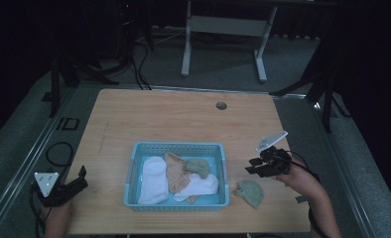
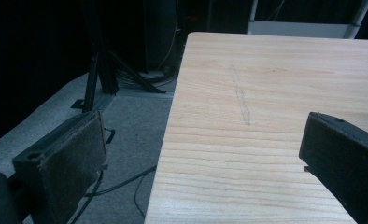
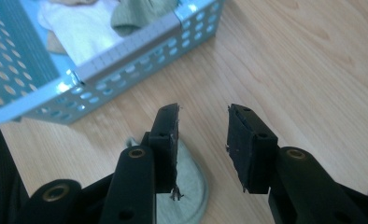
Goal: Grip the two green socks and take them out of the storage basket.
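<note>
My right gripper (image 1: 251,166) sits right of centre in the high view, held above the table (image 1: 183,119) with its jaws pointing left toward the basket (image 1: 224,173); the forearm runs up from the lower right corner, wrist bent. Its jaws stand apart with nothing between them. In the right gripper view the gap shows bare wood, and the green sock (image 3: 191,186) lies flat on the table under and behind the left jaw, at the bottom centre of that frame. In the high view that green sock (image 1: 250,193) rests on the wood just beside the basket's right wall, below the gripper.

My left gripper (image 1: 77,183) is at the lower left of the high view, resting at the table's near-left corner, angled up and to the right. Its jaws are wide apart and empty, one over the floor, one over the wood.

The light-blue perforated basket sits at lower centre and holds a white sock (image 1: 153,181), a tan sock (image 1: 176,173) and another green sock (image 1: 198,167). The tabletop is pale wood with a round cable hole (image 1: 221,105) near its far edge. Around it is grey carpet, dark stands and cables, and a white desk frame (image 1: 223,29) at the top.
</note>
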